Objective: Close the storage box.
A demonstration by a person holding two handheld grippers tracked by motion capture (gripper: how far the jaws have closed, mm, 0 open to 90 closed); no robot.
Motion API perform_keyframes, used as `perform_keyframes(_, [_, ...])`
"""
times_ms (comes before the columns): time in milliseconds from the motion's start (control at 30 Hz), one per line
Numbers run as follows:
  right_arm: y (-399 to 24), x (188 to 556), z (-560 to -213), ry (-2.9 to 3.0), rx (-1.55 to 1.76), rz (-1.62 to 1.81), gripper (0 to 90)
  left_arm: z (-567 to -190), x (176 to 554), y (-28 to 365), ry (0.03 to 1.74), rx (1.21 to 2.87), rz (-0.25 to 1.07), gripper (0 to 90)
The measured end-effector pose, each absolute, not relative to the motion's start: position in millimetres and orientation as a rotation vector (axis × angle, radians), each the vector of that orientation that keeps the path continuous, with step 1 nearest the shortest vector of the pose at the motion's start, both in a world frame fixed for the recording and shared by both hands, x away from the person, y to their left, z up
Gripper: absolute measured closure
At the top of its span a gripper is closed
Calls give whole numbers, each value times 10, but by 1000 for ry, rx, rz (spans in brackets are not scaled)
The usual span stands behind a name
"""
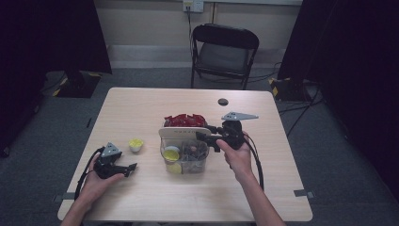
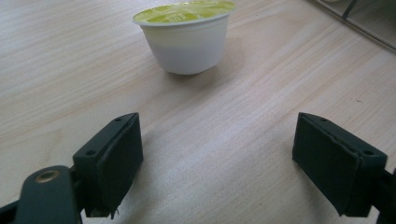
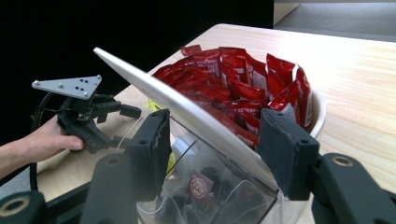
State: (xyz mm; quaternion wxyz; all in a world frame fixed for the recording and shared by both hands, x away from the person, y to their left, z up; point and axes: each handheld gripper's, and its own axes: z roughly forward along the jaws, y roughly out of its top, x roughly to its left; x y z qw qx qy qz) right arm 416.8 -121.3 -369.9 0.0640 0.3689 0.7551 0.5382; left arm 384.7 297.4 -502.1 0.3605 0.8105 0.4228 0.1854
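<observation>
A small white cup with a yellow foil lid (image 1: 136, 144) (image 2: 187, 39) stands upright on the table left of centre. My left gripper (image 1: 133, 167) (image 2: 217, 158) rests low just in front of it, jaws wide open and empty. A clear plastic container (image 1: 186, 157) (image 3: 210, 196) sits mid-table with yellow-lidded cups and dark capsules inside. Its cream lid (image 1: 183, 132) (image 3: 187, 109) is tilted up. My right gripper (image 1: 202, 137) (image 3: 212, 140) holds the lid's right end, a jaw on each side. The left gripper (image 3: 133, 112) also appears far off in the right gripper view.
A white bowl (image 3: 320, 107) heaped with red sachets (image 1: 185, 120) (image 3: 243, 79) stands directly behind the container. A dark round spot (image 1: 223, 101) marks the table's far side. A black folding chair (image 1: 225, 49) stands beyond the table.
</observation>
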Motion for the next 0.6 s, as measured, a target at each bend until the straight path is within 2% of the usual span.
perform_keyframes(600, [-1217,4007,-3719,2300,1060,1593,375,-5020,3851,2976,1088,2092,480,154])
